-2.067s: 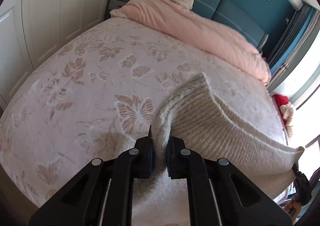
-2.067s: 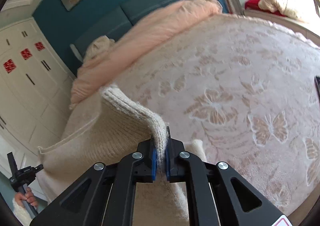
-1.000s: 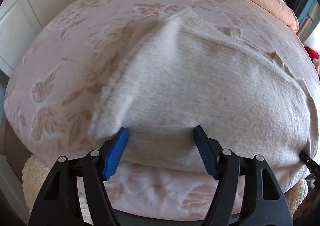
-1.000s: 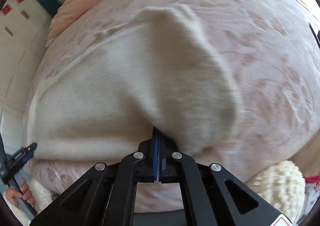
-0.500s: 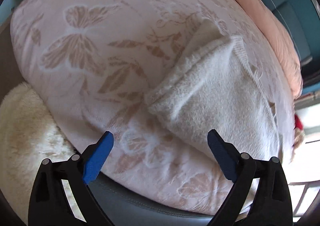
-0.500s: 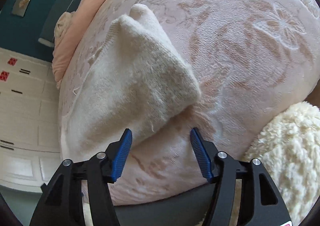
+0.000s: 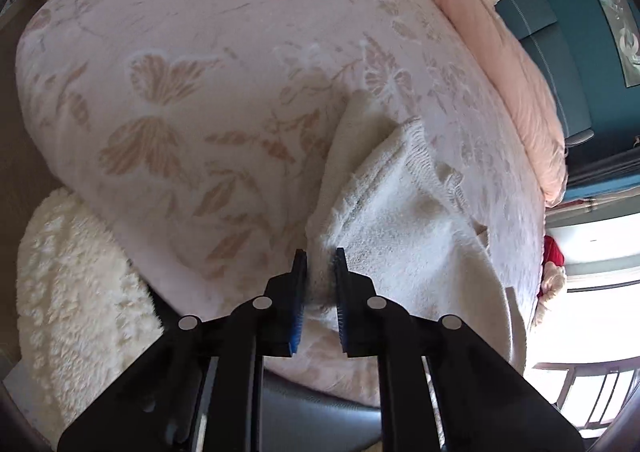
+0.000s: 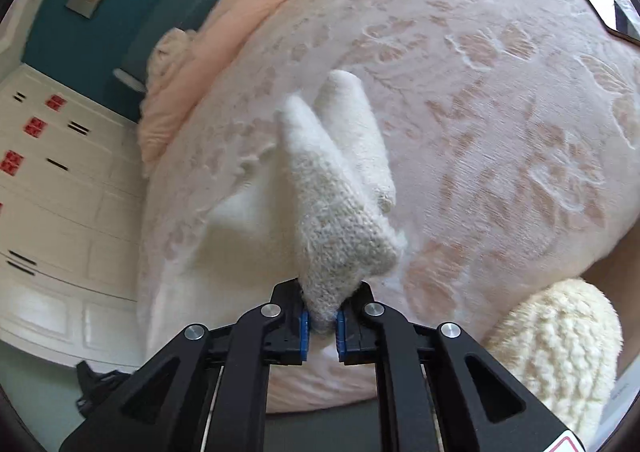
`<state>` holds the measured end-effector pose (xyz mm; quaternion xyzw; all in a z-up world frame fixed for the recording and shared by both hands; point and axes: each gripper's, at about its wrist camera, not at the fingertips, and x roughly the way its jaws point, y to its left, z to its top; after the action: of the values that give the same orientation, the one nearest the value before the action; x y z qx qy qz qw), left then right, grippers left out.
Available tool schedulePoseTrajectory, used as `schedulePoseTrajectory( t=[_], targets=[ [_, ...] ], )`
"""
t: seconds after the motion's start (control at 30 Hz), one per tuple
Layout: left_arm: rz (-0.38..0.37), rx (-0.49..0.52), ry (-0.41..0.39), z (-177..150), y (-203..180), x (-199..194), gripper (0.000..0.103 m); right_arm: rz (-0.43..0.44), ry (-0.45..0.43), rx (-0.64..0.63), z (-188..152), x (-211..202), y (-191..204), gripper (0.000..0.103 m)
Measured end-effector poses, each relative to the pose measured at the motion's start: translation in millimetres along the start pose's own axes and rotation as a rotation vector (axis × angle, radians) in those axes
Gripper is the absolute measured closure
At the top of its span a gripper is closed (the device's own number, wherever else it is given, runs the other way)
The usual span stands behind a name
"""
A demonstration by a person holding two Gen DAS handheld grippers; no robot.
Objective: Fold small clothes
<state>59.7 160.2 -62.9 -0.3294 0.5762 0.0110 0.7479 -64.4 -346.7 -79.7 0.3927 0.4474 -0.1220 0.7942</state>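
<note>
A cream knitted sweater [image 7: 404,220] lies folded on the pink butterfly-patterned bed [image 7: 192,92], near the bed's front edge. My left gripper [image 7: 320,268] is shut on the sweater's near left corner. In the right wrist view the sweater [image 8: 336,220] bunches up toward the camera, and my right gripper [image 8: 320,316] is shut on its near right corner. The bed [image 8: 500,132] spreads out behind it. The cloth between the two held corners is partly hidden by the folds.
A peach duvet [image 7: 500,52] lies along the teal headboard [image 7: 560,64]. A fluffy cream rug [image 7: 68,292] lies on the floor by the bed, also in the right wrist view [image 8: 560,352]. White wardrobes [image 8: 52,212] stand to one side. A dark flat object [image 8: 616,16] lies on the bed.
Half a second ago both grippers were open over the folded sweater's corners. Both have now closed on those corners, and the right corner is lifted.
</note>
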Motion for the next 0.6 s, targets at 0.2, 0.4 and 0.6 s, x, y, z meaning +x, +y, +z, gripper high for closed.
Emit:
schedulePoseTrajectory(
  t=[0.2,0.4,0.6],
  targets=[
    [0.159,0.056,0.030,-22.2,24.5,42.2,0.082,-0.103,0.055,0.032,-21.1,8.9,-38.0,0.084],
    [0.174,0.239,-0.216,4.9,-33.7,-11.9,0.034,-0.233,-0.131,-0.208,30.4,-28.8,4.0,0.047],
    [0.092,0.393,-0.132,58.4,-103.4,55.2,0.012,-0.169,-0.044,-0.320,88.1,51.1,53.6,0.036]
  ],
)
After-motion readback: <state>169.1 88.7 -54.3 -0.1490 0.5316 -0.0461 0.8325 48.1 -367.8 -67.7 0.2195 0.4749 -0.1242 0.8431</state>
